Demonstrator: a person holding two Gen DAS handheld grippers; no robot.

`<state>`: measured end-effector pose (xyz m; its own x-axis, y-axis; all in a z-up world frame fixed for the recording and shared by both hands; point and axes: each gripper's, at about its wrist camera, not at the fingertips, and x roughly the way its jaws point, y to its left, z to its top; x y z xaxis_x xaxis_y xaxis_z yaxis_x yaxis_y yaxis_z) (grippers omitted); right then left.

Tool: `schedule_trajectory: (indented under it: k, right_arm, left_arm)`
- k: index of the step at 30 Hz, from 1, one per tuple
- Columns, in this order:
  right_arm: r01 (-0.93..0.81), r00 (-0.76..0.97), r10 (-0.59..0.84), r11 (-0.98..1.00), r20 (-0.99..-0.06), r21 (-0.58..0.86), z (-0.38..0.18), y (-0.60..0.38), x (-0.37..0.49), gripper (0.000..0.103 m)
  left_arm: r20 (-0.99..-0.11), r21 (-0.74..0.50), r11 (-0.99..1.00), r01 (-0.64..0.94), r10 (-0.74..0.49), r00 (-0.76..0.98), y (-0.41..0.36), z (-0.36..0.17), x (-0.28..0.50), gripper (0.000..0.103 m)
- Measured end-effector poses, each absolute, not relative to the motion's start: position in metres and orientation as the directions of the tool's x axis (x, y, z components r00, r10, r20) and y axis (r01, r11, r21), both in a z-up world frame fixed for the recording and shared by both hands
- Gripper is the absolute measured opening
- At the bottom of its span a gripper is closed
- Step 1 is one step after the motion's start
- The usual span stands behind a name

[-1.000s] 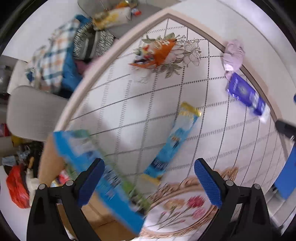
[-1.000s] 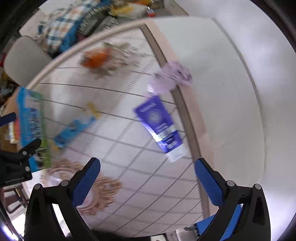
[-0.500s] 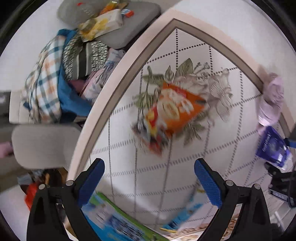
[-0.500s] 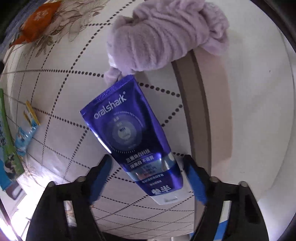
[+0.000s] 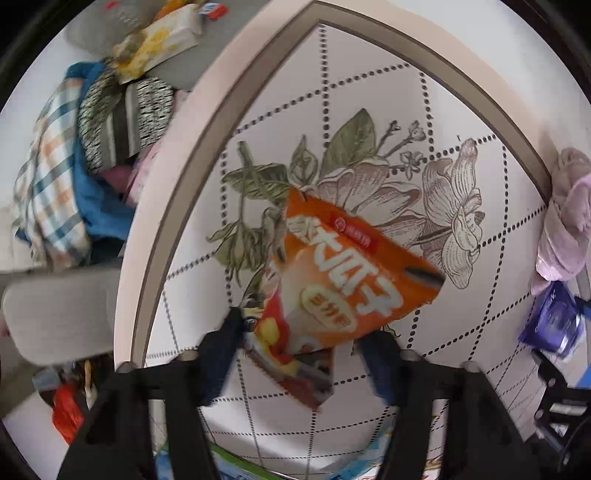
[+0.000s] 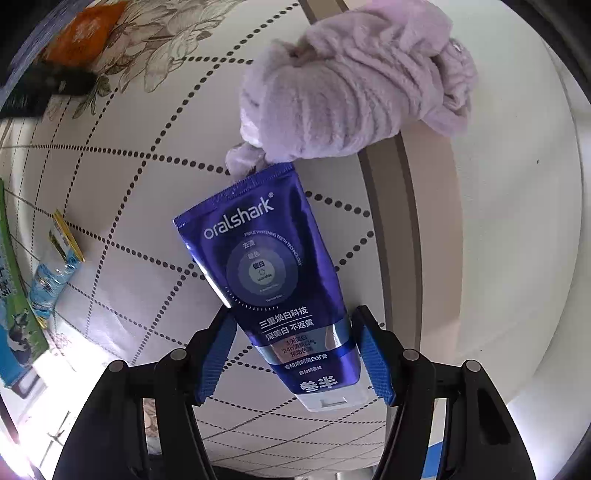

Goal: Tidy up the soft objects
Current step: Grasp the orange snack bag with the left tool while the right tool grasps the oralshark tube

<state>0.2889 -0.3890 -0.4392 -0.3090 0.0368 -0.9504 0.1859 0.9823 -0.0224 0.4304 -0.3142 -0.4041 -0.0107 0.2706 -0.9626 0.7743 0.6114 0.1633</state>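
An orange snack bag (image 5: 343, 280) lies on the flower-print tablecloth (image 5: 369, 92); it also shows in the right wrist view (image 6: 83, 35). My left gripper (image 5: 303, 347) is open, its blurred fingers on either side of the bag's near end. A blue toothpaste tube (image 6: 284, 280) lies near the table's right edge, its cap end between the fingers of my right gripper (image 6: 295, 354). The jaws stand close to the tube's sides with narrow gaps. The tube also shows in the left wrist view (image 5: 550, 321). A lilac towel (image 6: 354, 77) lies bunched at the tube's far end.
A light blue sachet (image 6: 55, 269) and a green-blue packet (image 6: 14, 317) lie on the table's left side. Beyond the table's left edge are grey chairs (image 5: 55, 314) and a pile of clothes (image 5: 74, 166). A white wall (image 6: 517, 221) lies beyond the right edge.
My left gripper moved forward to the orange bag and its jaws narrowed around it. My right gripper came down over the toothpaste tube and its jaws closed in toward the tube's sides.
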Motion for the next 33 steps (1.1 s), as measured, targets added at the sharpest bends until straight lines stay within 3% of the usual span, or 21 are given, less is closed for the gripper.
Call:
schedule_trajectory:
  k: [5, 11, 16, 18, 19, 24, 33]
  right_arm:
    - [0.263, -0.276, 0.053, 0.964, -0.96, -0.023, -0.439, -0.382, 0.271, 0.062]
    - [0.471, -0.202, 0.2, 0.878, -0.959, 0.084, -0.435, -0.404, 0.254, 0.062]
    - [0.371, -0.259, 0.14, 0.928, -0.956, 0.035, -0.44, -0.381, 0.246, 0.063]
    - [0.331, -0.263, 0.072, 0.943, -0.962, -0.02, -0.439, -0.367, 0.243, 0.059]
    - [0.315, -0.256, 0.047, 0.948, -0.966, -0.037, -0.437, -0.359, 0.242, 0.051]
    - [0.296, -0.224, -0.009, 0.952, -0.974, -0.077, -0.434, -0.33, 0.235, 0.049]
    - [0.282, -0.113, 0.003, 0.959, -0.994, -0.029, -0.404, -0.274, 0.194, 0.048]
  left_arm:
    - [-0.964, 0.118, 0.74, 0.662, 0.245, -0.101, -0.298, -0.406, 0.413, 0.048]
    - [-0.974, 0.059, 0.816, 0.576, 0.174, -0.147, -0.273, -0.406, 0.381, 0.048]
    - [-0.978, 0.059, 0.836, 0.546, 0.158, -0.137, -0.261, -0.409, 0.367, 0.048]
    - [-0.979, 0.044, 0.849, 0.527, 0.143, -0.148, -0.257, -0.409, 0.363, 0.048]
    - [-0.98, 0.036, 0.856, 0.516, 0.131, -0.149, -0.255, -0.408, 0.362, 0.047]
    - [-0.988, 0.035, 0.879, 0.476, 0.102, -0.115, -0.243, -0.397, 0.36, 0.045]
    - [-0.996, -0.005, 0.912, 0.409, 0.03, -0.08, -0.213, -0.366, 0.326, 0.044]
